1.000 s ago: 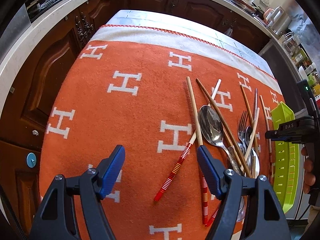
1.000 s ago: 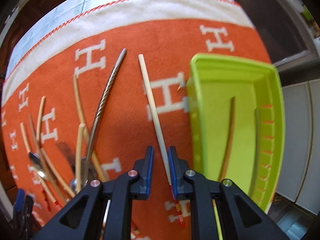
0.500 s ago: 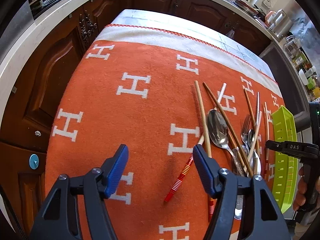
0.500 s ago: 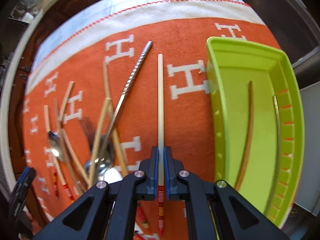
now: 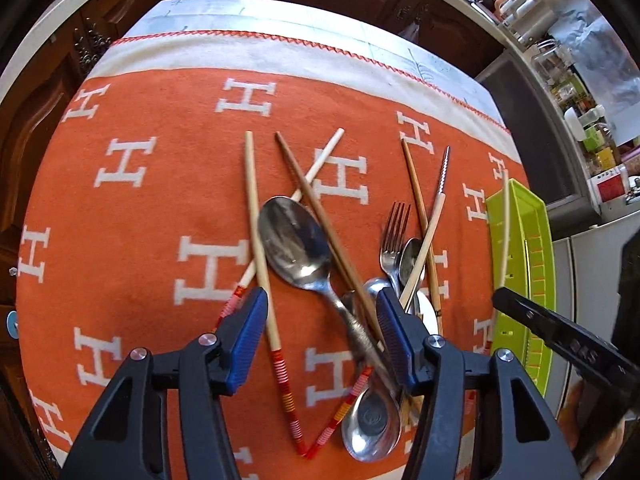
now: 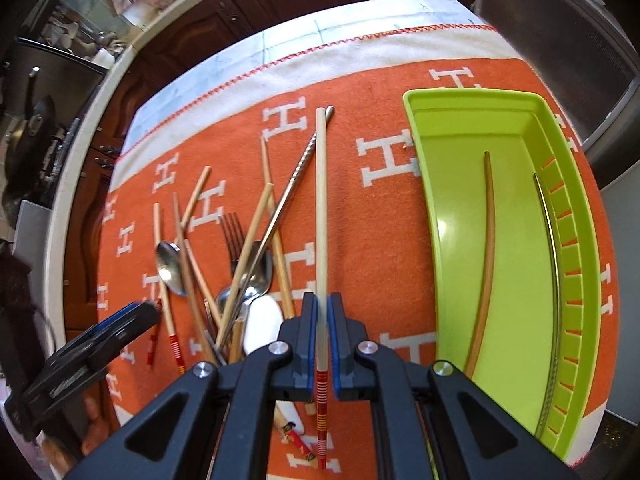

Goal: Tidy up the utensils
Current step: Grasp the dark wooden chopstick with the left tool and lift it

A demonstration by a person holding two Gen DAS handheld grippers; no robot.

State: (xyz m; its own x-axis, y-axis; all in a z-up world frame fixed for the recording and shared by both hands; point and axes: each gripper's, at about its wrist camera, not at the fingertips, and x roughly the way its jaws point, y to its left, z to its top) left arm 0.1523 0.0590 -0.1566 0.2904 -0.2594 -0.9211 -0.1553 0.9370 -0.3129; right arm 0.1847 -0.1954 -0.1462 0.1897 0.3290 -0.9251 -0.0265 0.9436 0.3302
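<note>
The right tool [image 6: 321,336] is clamped on a pale chopstick [image 6: 321,216], holding it beside the green tray [image 6: 424,216]. The left tool [image 5: 320,332] is half open and closing over the utensil pile [image 5: 340,264] on the orange cloth [image 5: 160,184], its pads gripping nothing.

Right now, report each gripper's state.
Left gripper: jaws closing, nothing gripped yet.
Right gripper: shut on a pale chopstick.
</note>
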